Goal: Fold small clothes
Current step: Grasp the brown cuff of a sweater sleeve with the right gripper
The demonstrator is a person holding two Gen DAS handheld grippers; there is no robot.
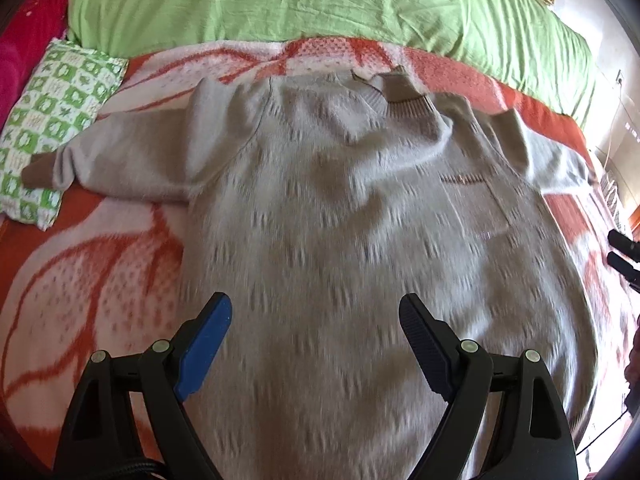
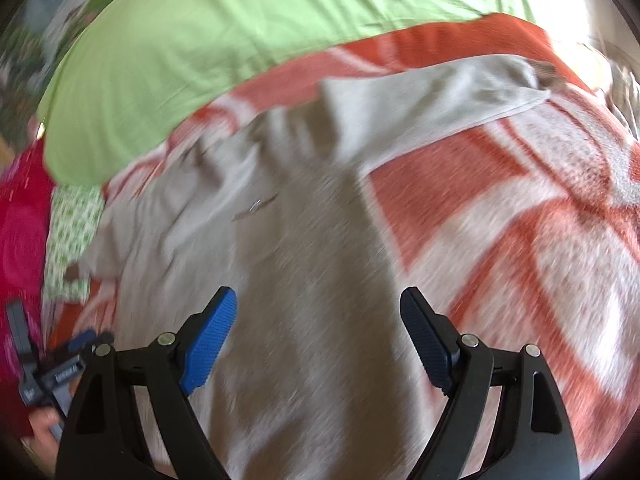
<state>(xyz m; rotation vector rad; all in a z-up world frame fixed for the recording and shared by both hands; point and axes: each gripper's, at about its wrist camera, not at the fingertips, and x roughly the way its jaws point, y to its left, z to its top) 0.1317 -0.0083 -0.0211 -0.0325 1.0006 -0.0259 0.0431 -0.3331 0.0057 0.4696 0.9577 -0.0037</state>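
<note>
A beige knitted sweater [image 1: 320, 184] lies spread flat on the bed, collar at the far side, both sleeves stretched outward. Its left sleeve, with a brown cuff, rests on a small pillow. My left gripper [image 1: 316, 312] hovers open above the sweater's lower body with nothing between its fingers. The same sweater [image 2: 304, 240] fills the middle of the blurred right wrist view, one sleeve [image 2: 460, 92] reaching to the upper right. My right gripper [image 2: 318, 304] is open over the sweater's side, holding nothing. The right gripper's fingertips [image 1: 624, 254] show at the right edge of the left wrist view.
An orange and white patterned blanket [image 1: 80, 280] covers the bed under the sweater. A green quilt [image 1: 320, 4] lies across the far side. A green and white checked pillow [image 1: 52, 120] sits at the left, with a pink cloth [image 1: 24, 40] beyond. A hand holding the left gripper's handle [image 2: 44, 380] shows low left.
</note>
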